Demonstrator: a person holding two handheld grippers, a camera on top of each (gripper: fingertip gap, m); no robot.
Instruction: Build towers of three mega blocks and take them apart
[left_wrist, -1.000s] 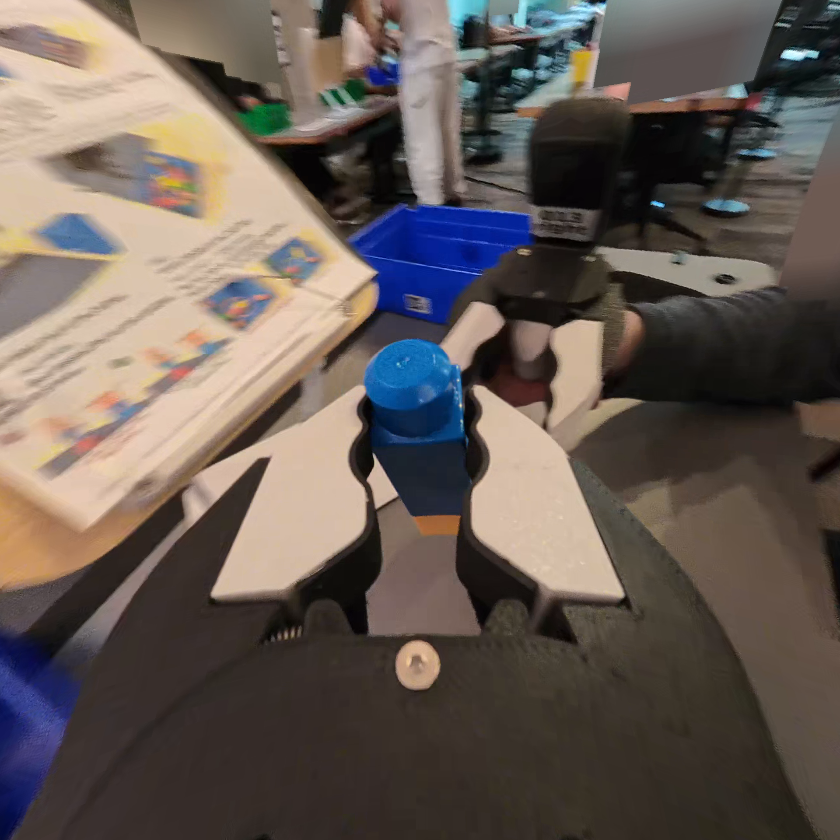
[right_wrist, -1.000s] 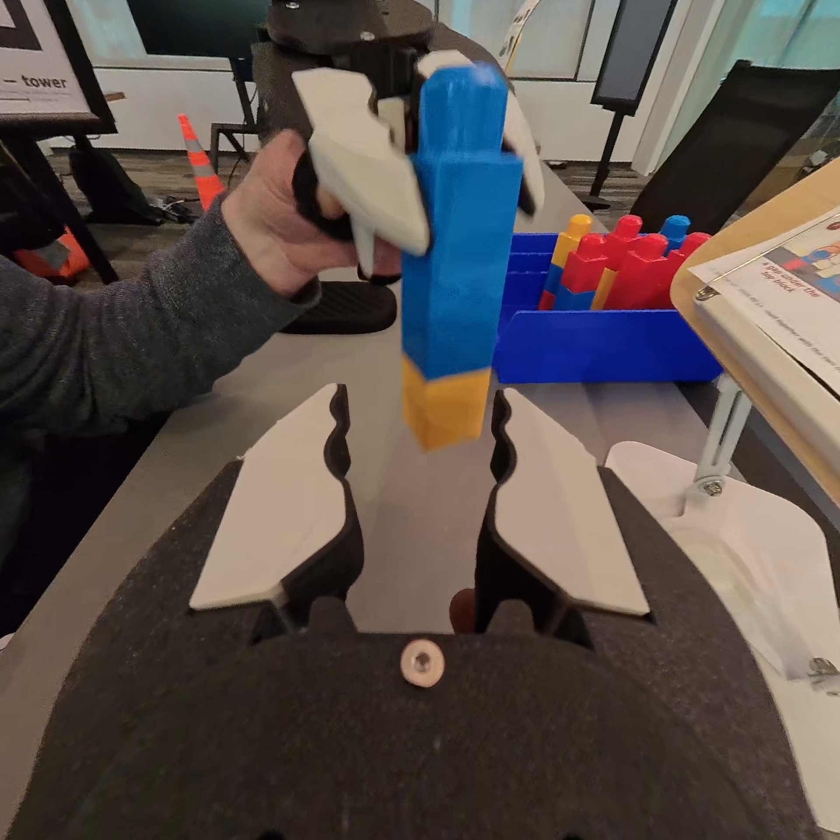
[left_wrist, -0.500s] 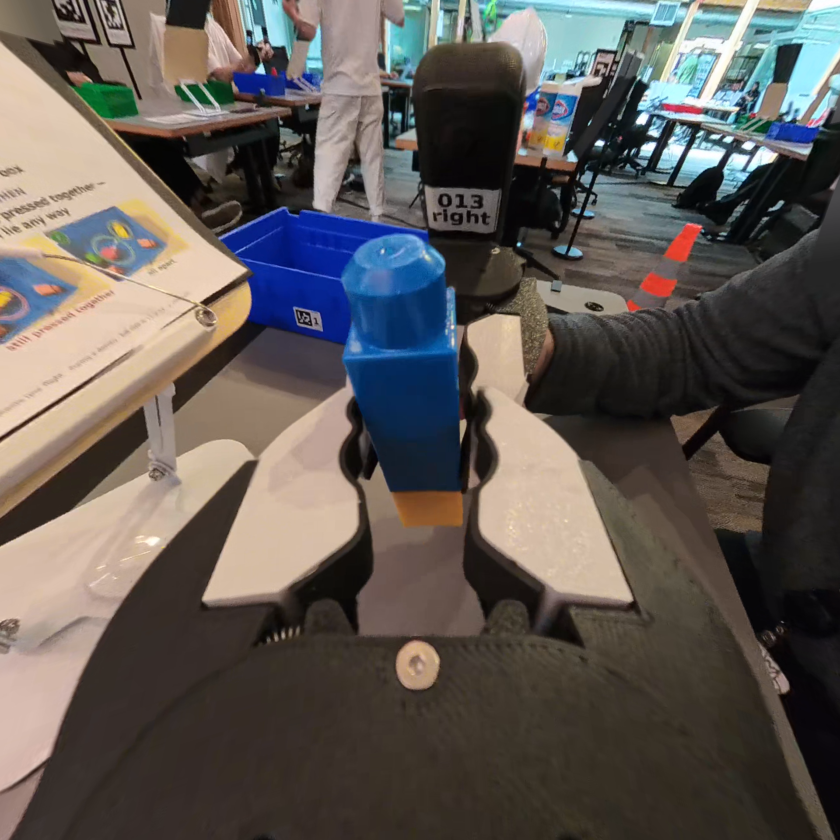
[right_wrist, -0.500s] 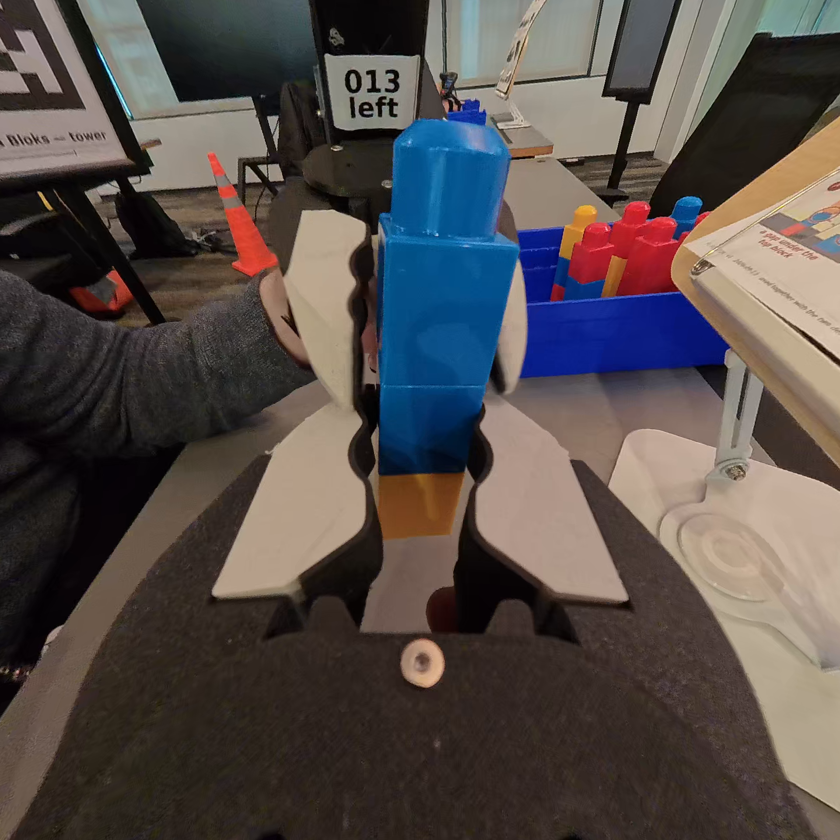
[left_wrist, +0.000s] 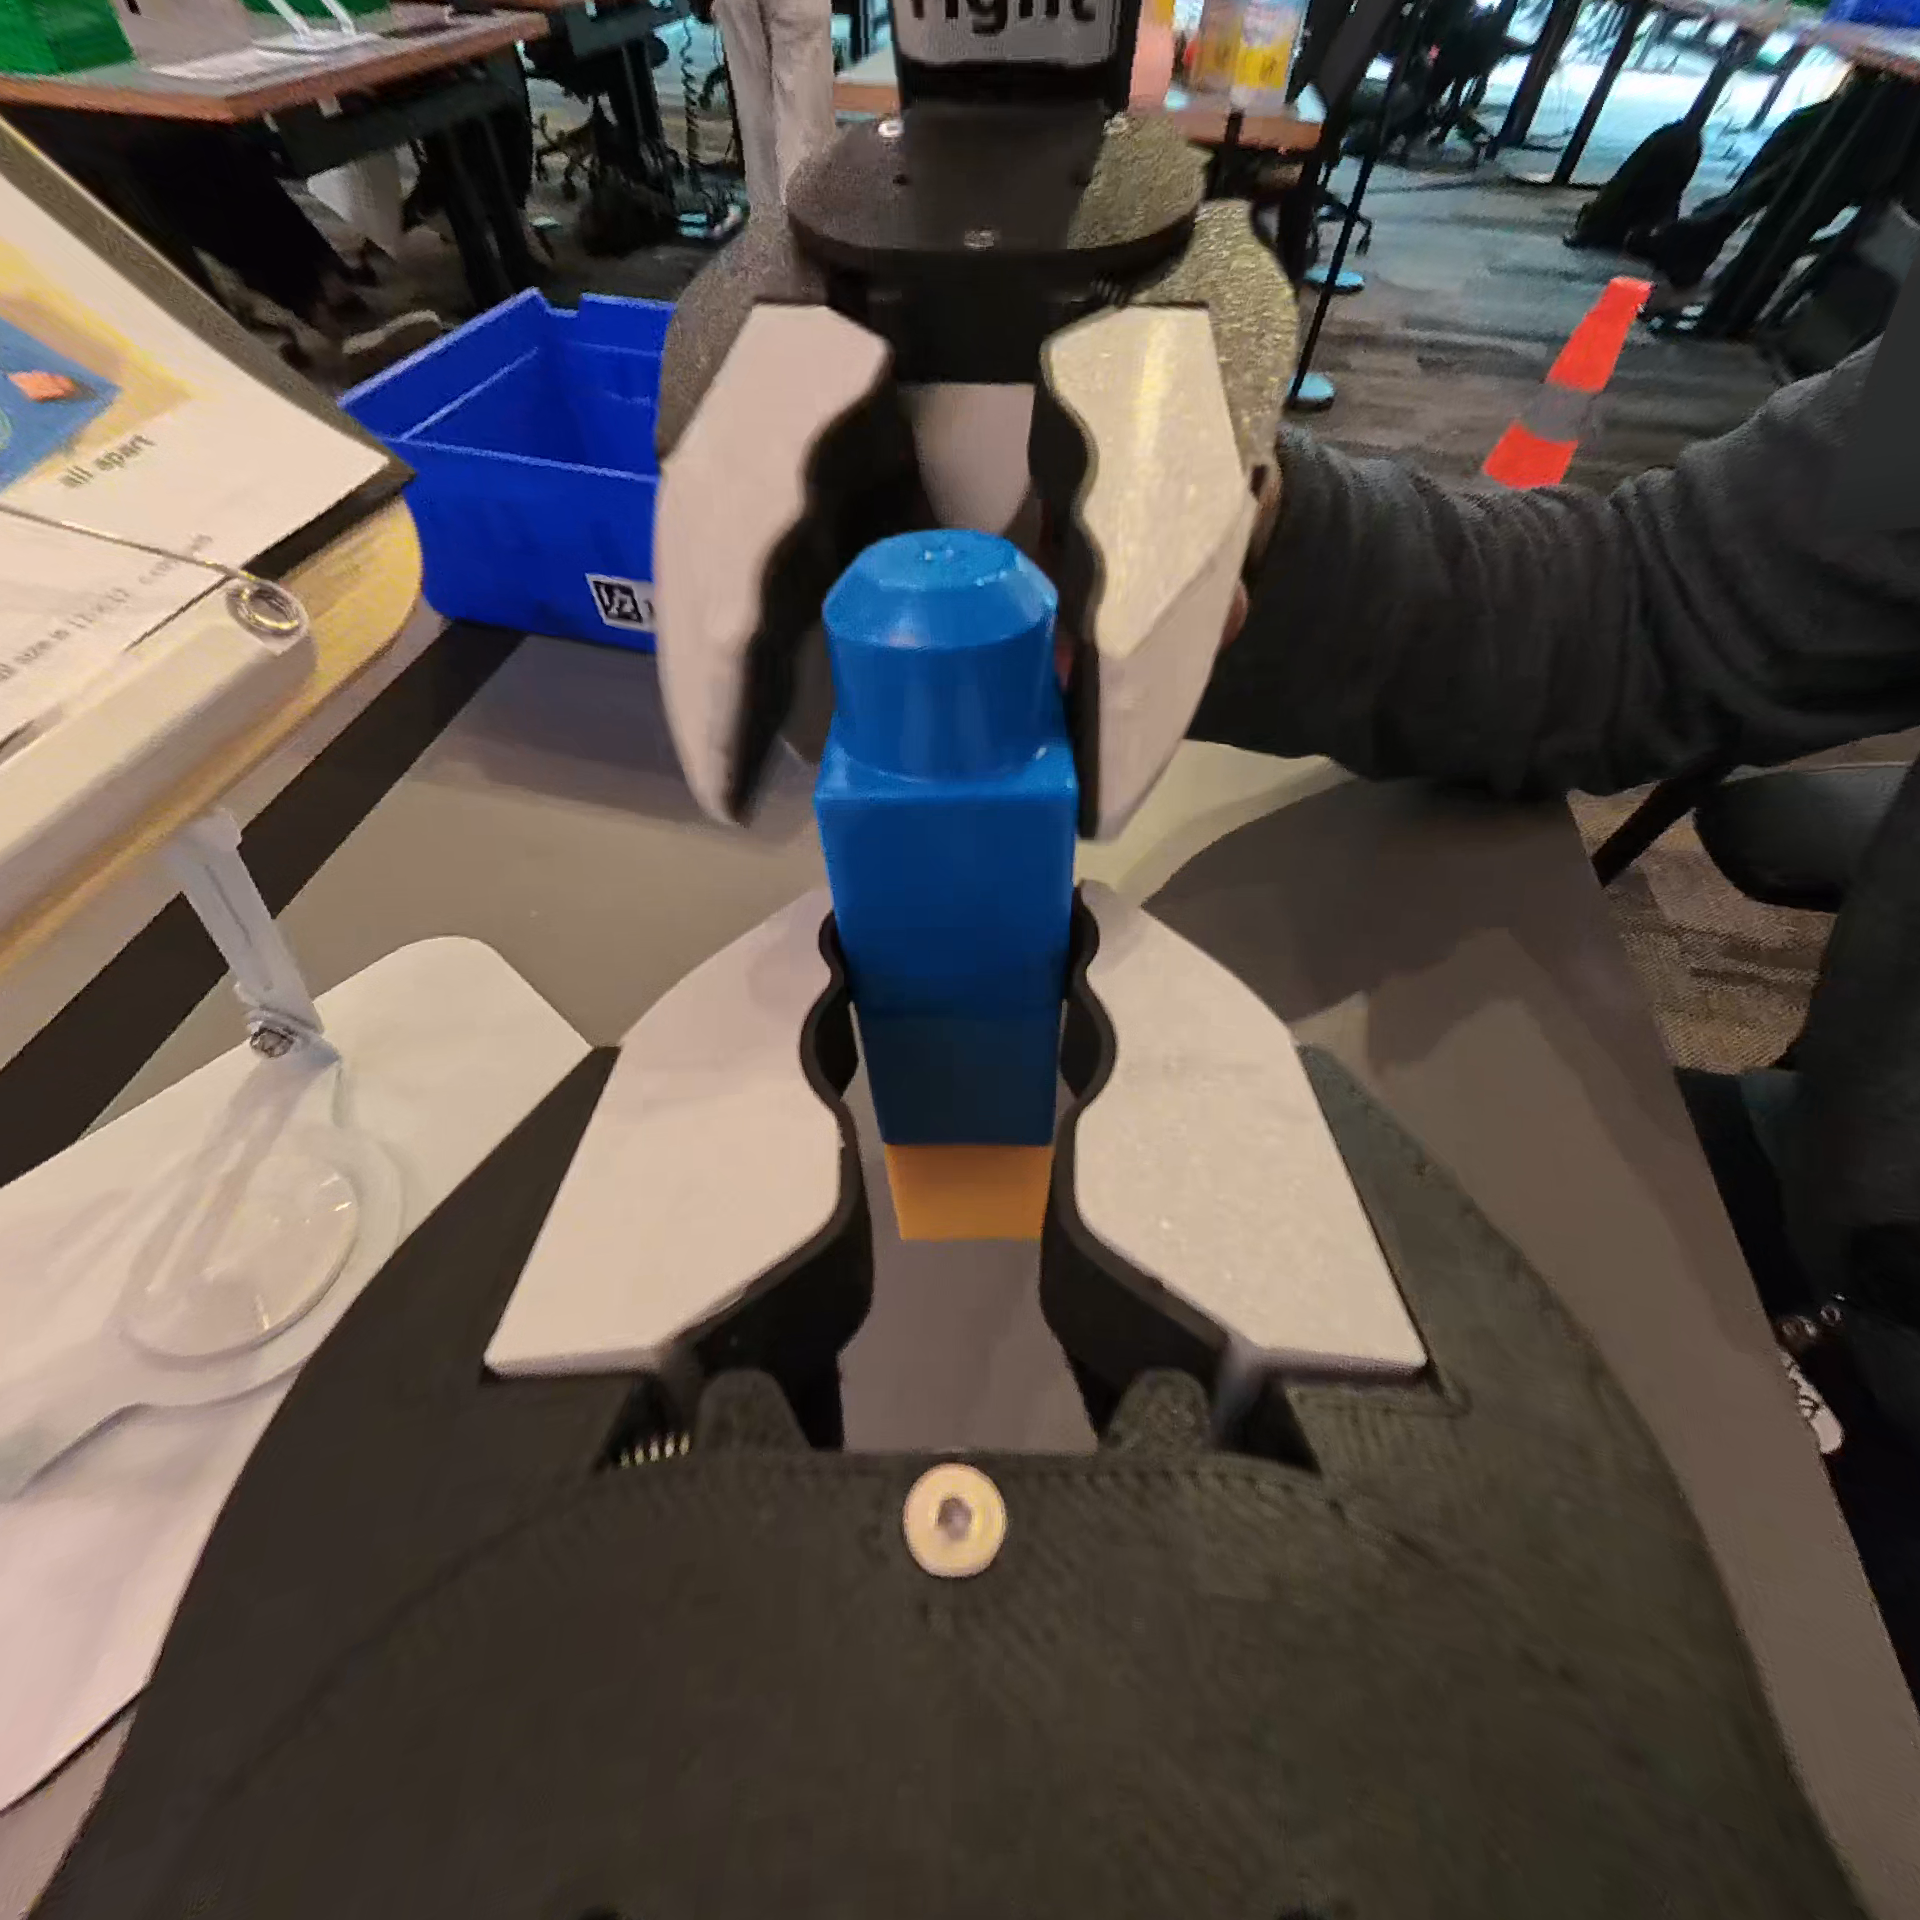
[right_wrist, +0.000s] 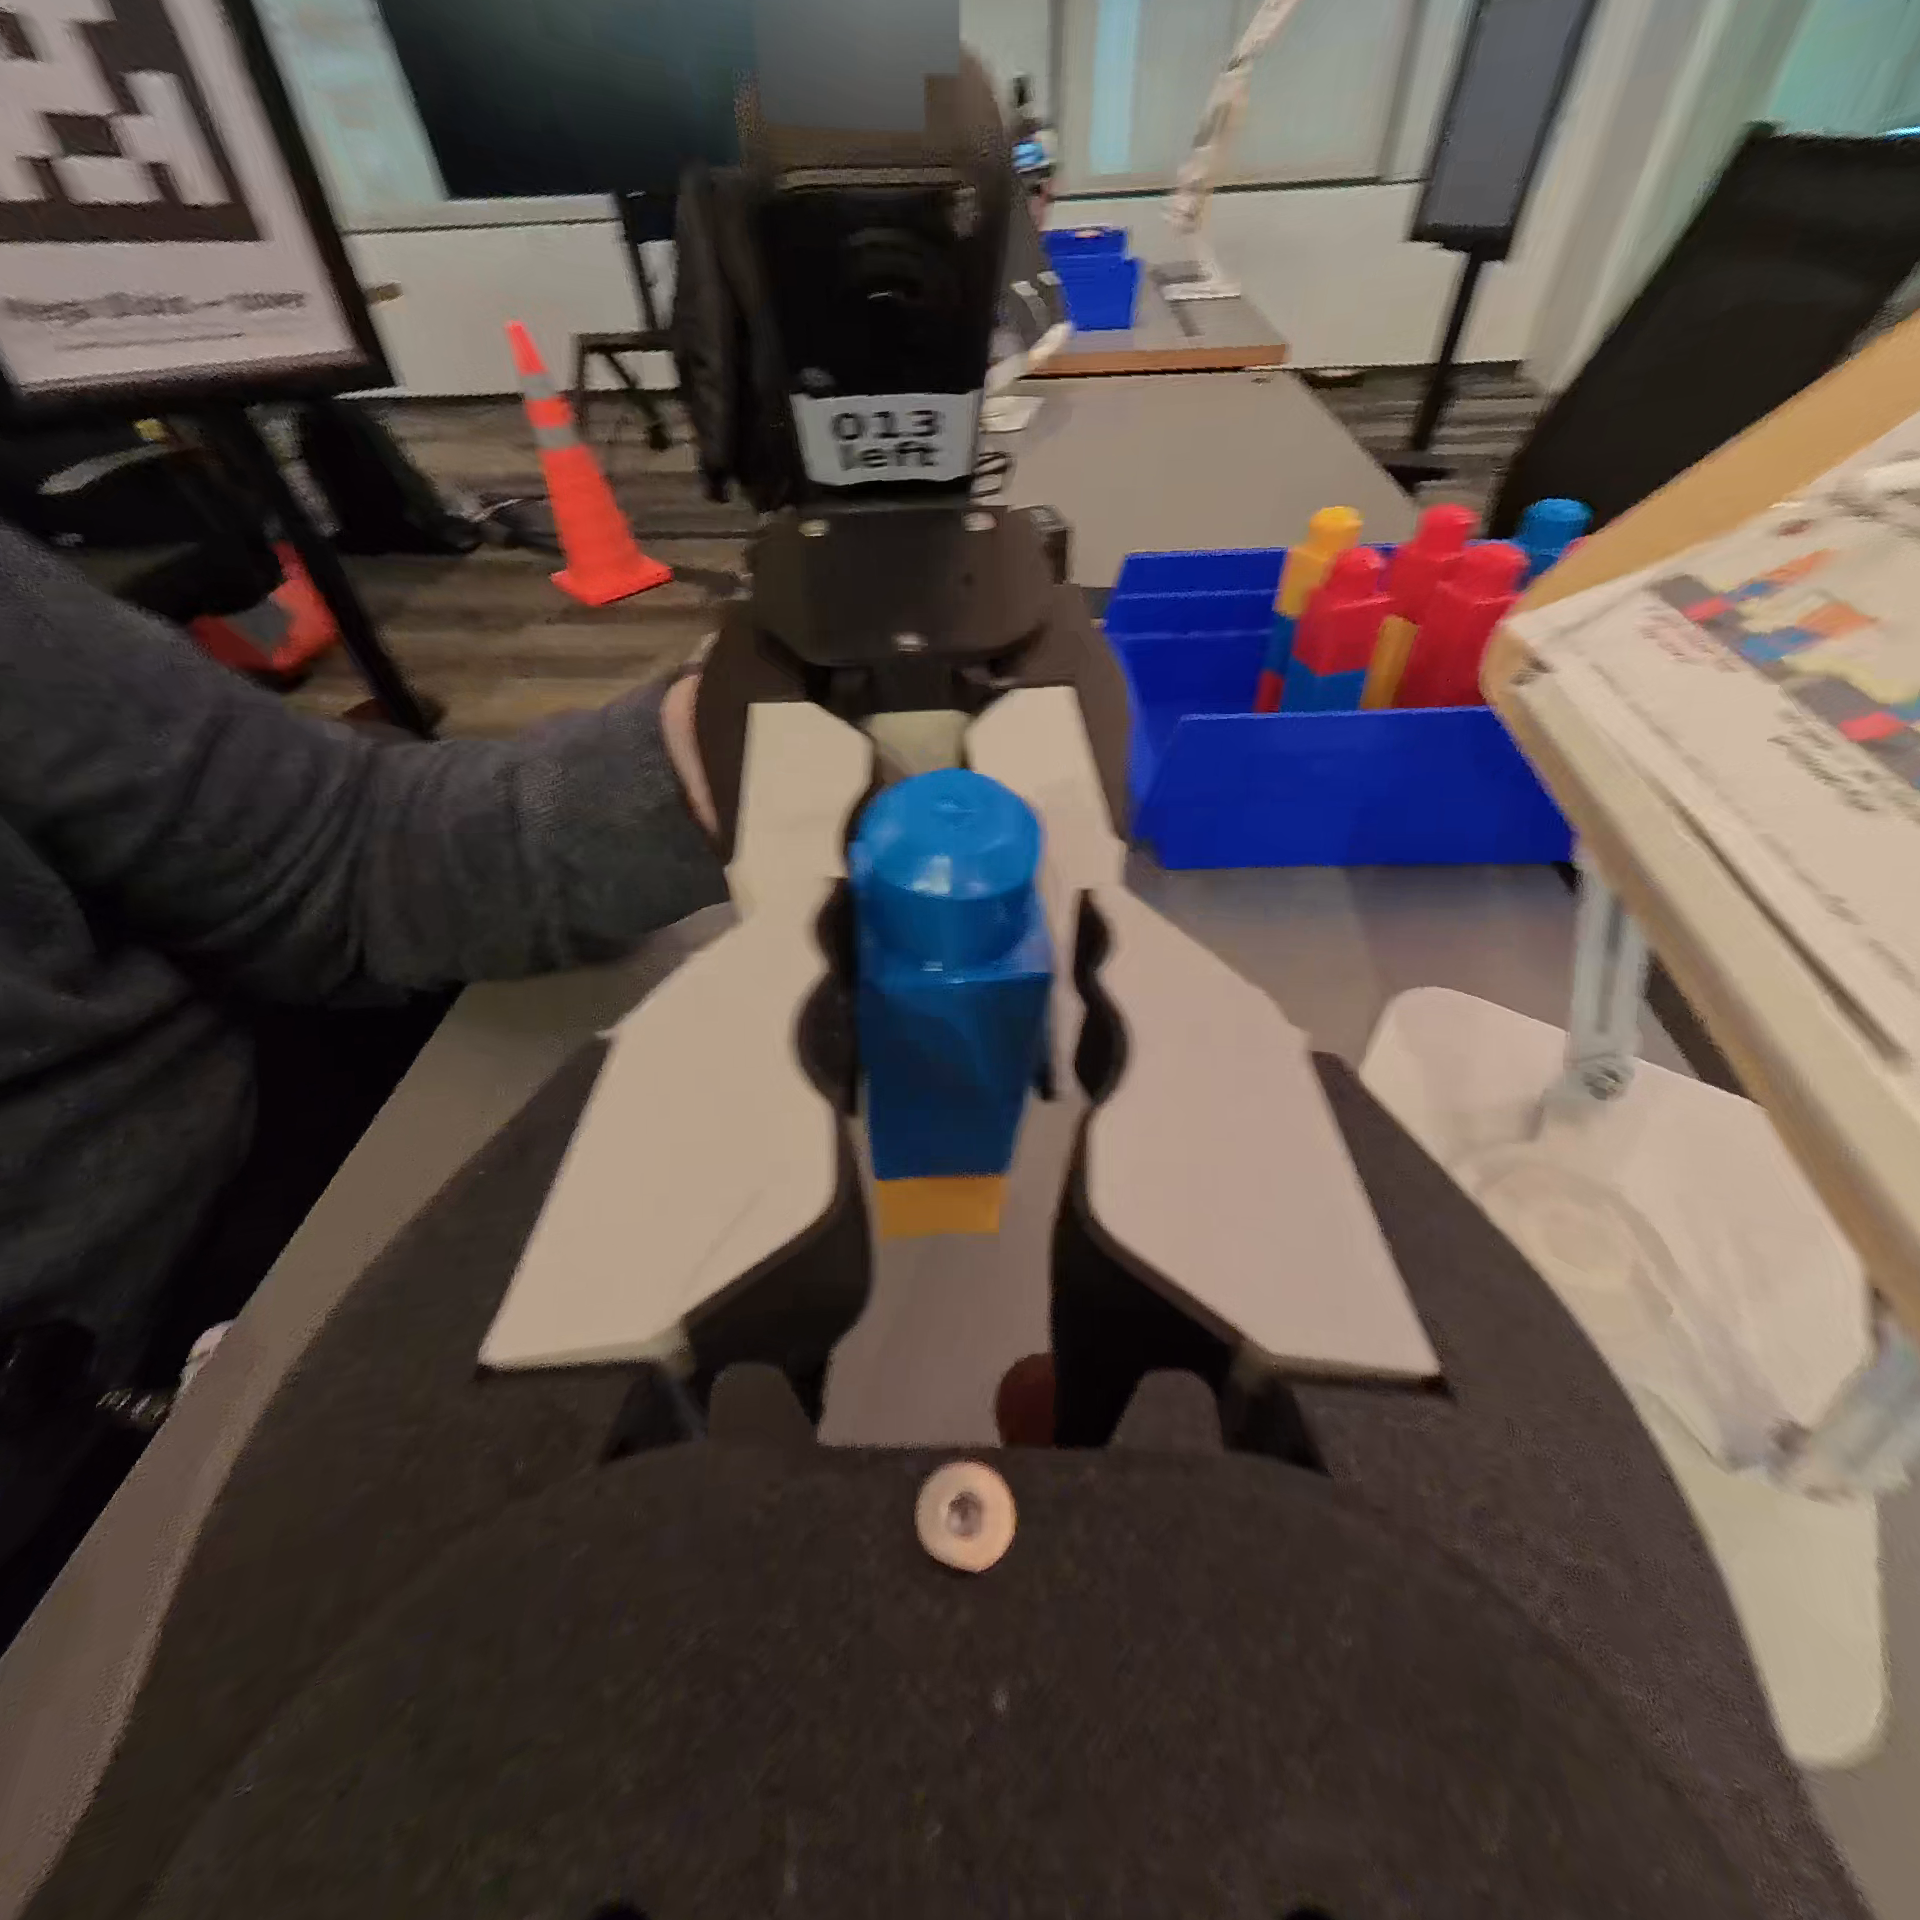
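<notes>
The three-block tower, frame centre, is clamped by the left tool; the right tool is spread around it, so take-apart seems pending, a top-block grasp needed.

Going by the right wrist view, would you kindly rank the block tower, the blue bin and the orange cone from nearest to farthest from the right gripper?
1. The block tower: between the jaws of the right gripper, centre.
2. The blue bin: on the table, farther back on the right.
3. The orange cone: on the floor beyond the table, back left.
</notes>
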